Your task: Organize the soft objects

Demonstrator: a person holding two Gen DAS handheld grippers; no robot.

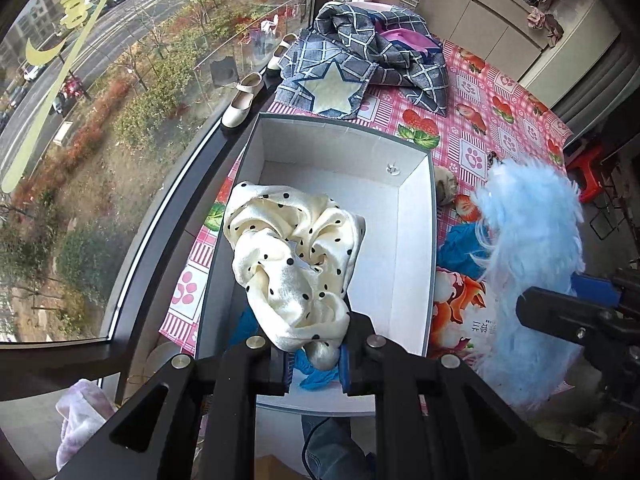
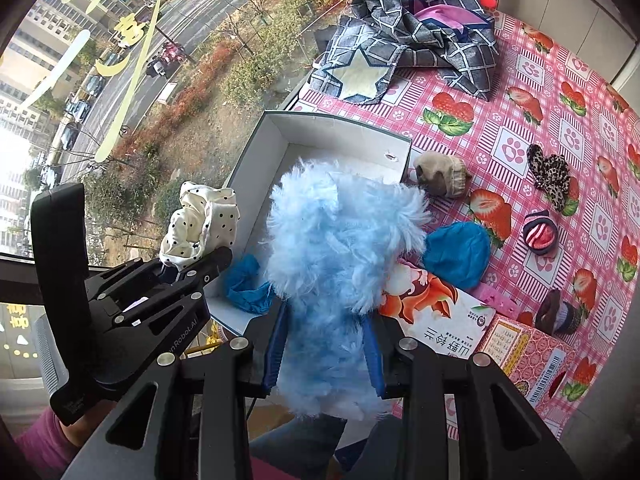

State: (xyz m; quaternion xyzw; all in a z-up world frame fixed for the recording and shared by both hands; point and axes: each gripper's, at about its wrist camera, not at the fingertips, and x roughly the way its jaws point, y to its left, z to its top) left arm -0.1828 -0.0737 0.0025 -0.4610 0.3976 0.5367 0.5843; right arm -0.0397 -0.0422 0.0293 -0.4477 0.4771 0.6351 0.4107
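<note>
left wrist: tool (image 1: 316, 364) pinches glossy polka-dot cloth (image 1: 292, 264).

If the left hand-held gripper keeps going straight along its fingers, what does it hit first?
Probably the floor of the open white cardboard box: the left hand-held gripper, shut on the cream polka-dot satin cloth, points down into it. Depth unclear.

The scarf (image 1: 292, 264) was cream with small black dots. The fluffy piece (image 2: 340, 256) was pale blue. The box (image 1: 412, 240) was white inside with grey outer walls, and a crumpled blue cloth (image 2: 246, 282) lay in it. The tablecloth (image 2: 560, 92) was pink-and-white check with red strawberries and paw prints. The folded garment (image 1: 384, 56) was grey-blue with a white grid and a cream star. One small item (image 2: 550, 178) was leopard-spotted.
</note>
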